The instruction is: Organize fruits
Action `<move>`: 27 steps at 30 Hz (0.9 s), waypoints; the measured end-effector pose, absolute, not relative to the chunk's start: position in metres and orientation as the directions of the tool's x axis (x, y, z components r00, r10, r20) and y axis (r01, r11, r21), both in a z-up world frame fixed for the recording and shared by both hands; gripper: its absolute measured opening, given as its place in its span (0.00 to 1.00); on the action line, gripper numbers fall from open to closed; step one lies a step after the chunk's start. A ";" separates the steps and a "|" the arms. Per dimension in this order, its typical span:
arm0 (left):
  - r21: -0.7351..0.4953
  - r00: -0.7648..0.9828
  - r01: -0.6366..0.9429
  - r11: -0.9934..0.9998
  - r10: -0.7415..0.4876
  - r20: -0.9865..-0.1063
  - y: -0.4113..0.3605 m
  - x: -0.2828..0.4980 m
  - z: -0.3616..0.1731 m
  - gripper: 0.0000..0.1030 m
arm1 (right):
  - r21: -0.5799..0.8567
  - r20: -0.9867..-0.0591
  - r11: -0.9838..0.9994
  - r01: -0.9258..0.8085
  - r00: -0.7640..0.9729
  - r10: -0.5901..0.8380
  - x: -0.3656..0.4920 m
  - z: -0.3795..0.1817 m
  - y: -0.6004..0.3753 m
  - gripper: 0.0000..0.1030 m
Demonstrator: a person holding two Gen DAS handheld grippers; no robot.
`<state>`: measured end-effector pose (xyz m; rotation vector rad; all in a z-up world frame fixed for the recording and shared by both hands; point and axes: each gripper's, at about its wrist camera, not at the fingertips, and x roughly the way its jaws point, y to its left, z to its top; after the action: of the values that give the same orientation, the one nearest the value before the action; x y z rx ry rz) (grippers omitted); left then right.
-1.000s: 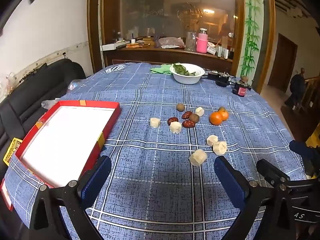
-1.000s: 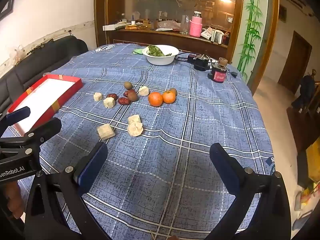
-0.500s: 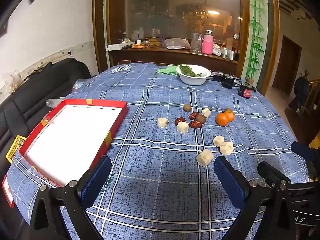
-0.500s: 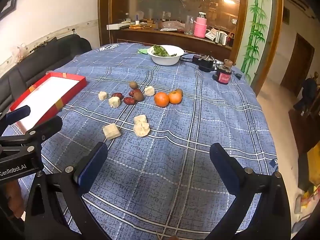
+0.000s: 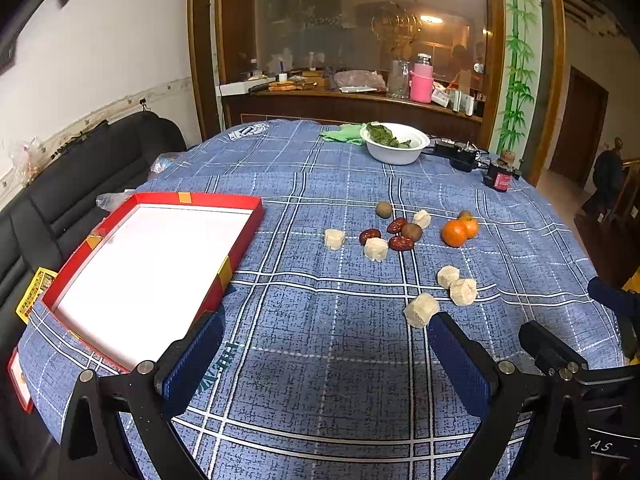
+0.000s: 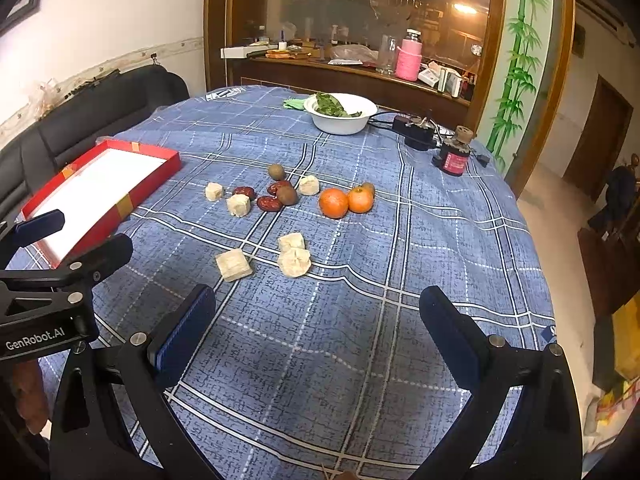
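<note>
Two grippers hang over the near edge of a round table under a blue plaid cloth (image 5: 320, 360), and since a second ago both have drawn back and risen a little, so the whole spread sits lower in the views and more of the room shows. Largest on the cloth is the red tray (image 5: 240, 216), its white floor bare, lying at about nine o'clock from the fruit; nothing has gone into it, so by my reading the sorting has not begun. A white bowl (image 5: 394, 156) of greens stands at twelve o'clock, far across, untouched. Next in size, two oranges (image 6: 346, 201) touch each other at roughly two o'clock from the middle of the scatter. Six pale chunks are spread about, the nearest pale chunk (image 6: 234, 265) lying at eleven o'clock just ahead of the right gripper (image 6: 316, 326), with two more touching at its three o'clock. Smallest are the three red dates (image 6: 269, 203) and the brown round fruits (image 6: 287, 195), bunched together at the centre. Nothing on the table has shifted. The left gripper (image 5: 322, 354) has its tongs spread wide and empty; the right gripper's tongs are likewise spread, pinching nothing. The pull-back looks like a survey before a first pick, probably the nearest chunk.
</note>
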<state>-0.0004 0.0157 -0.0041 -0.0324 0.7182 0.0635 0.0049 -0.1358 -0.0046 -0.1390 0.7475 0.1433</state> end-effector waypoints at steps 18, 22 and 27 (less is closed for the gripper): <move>0.041 0.750 -0.085 0.996 0.091 -0.656 0.011 -0.003 -0.006 0.99 | -0.067 -0.685 0.981 -0.181 0.723 0.086 0.004 -0.005 -0.134 1.00; 0.034 0.749 -0.086 0.996 0.087 -0.657 0.011 -0.004 -0.006 0.99 | -0.065 -0.685 0.981 -0.180 0.724 0.087 0.003 -0.005 -0.133 1.00; 0.030 0.750 -0.087 0.996 0.085 -0.656 0.012 -0.004 -0.006 0.99 | -0.068 -0.684 0.981 -0.183 0.724 0.087 0.002 -0.005 -0.132 1.00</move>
<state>-0.0041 0.0124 -0.0063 -0.0022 0.7172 0.0939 0.0021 -0.1323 -0.0051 -0.1339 0.7463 0.1495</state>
